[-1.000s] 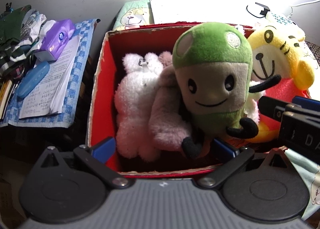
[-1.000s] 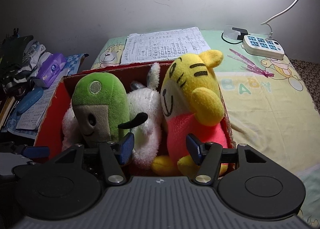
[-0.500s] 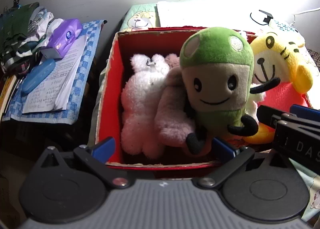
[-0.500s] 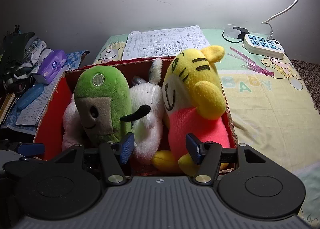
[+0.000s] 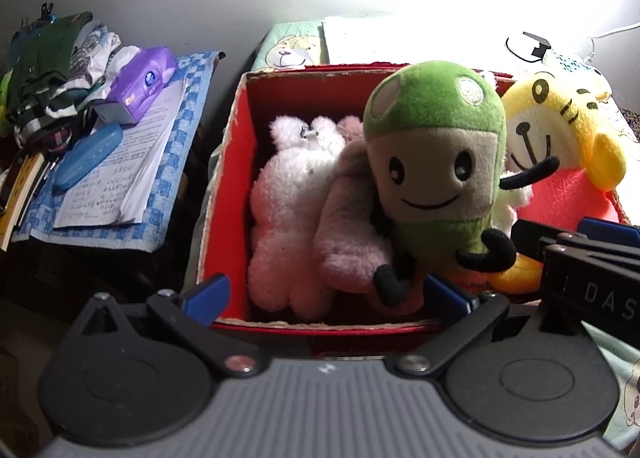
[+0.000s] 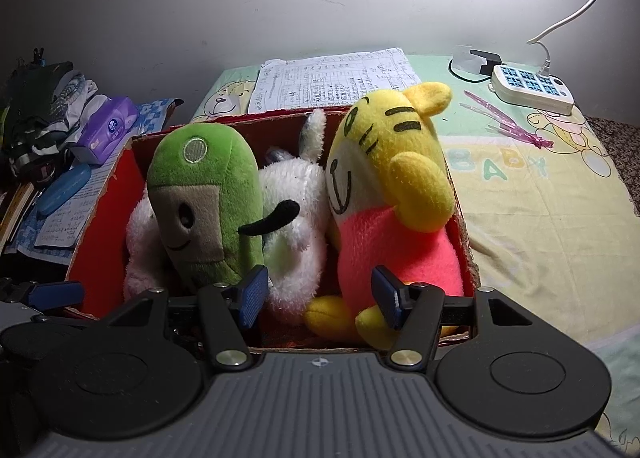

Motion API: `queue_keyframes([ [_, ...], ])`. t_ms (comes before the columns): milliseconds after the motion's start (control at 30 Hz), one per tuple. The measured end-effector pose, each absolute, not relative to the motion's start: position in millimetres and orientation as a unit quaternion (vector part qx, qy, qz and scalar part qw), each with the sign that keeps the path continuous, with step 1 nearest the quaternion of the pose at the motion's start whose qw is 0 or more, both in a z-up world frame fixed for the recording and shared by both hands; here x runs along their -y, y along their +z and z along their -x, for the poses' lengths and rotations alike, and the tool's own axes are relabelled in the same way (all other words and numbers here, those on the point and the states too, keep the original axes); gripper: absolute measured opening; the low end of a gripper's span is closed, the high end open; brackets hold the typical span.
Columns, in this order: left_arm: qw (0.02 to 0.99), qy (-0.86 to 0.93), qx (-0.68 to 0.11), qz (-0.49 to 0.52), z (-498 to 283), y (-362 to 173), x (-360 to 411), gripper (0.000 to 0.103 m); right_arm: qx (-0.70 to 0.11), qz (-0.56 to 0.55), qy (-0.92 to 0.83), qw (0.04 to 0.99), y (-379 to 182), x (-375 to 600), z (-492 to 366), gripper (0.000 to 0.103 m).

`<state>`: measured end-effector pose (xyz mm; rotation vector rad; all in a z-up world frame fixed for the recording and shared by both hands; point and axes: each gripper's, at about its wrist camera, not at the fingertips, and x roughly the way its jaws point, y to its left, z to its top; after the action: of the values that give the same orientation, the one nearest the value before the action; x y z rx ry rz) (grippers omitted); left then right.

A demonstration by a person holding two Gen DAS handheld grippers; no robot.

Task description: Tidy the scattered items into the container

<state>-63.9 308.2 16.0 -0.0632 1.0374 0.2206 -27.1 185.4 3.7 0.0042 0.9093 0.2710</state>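
Note:
A red cardboard box (image 5: 228, 186) (image 6: 100, 242) holds several plush toys. A green mushroom-headed plush (image 5: 436, 154) (image 6: 204, 198) stands upright in the middle, a white fluffy plush (image 5: 288, 210) (image 6: 296, 218) lies beside it, and a pale pink plush (image 5: 344, 234) leans between them. A yellow tiger plush in a pink shirt (image 5: 560, 154) (image 6: 392, 194) sits at the box's right end. My left gripper (image 5: 326, 296) hovers open over the box's near rim, holding nothing. My right gripper (image 6: 318, 296) is open too, in front of the tiger's feet, and shows at the left wrist view's right edge (image 5: 580, 254).
The box rests on a bed sheet with a bear print (image 6: 532, 194). Behind it lie papers (image 6: 332, 78), a white power strip (image 6: 532, 88) with a cable, and pink strips (image 6: 508, 124). A side stand at left carries a purple tissue pack (image 5: 140, 82), blue case (image 5: 88, 154), papers and clothes.
Both grippers have drawn back a little from the box, so the toys sit farther off in each view. The toys stay put and both grippers remain open.

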Motion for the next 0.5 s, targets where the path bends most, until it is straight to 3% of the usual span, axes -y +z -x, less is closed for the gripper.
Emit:
queue_keyframes([
  [500, 0.863, 0.115, -0.491, 0.022, 62.0, 11.3, -303.7, 0.102, -0.435, -0.005, 0.127, 0.891, -1.8, -185.4, 26.5, 0.060],
])
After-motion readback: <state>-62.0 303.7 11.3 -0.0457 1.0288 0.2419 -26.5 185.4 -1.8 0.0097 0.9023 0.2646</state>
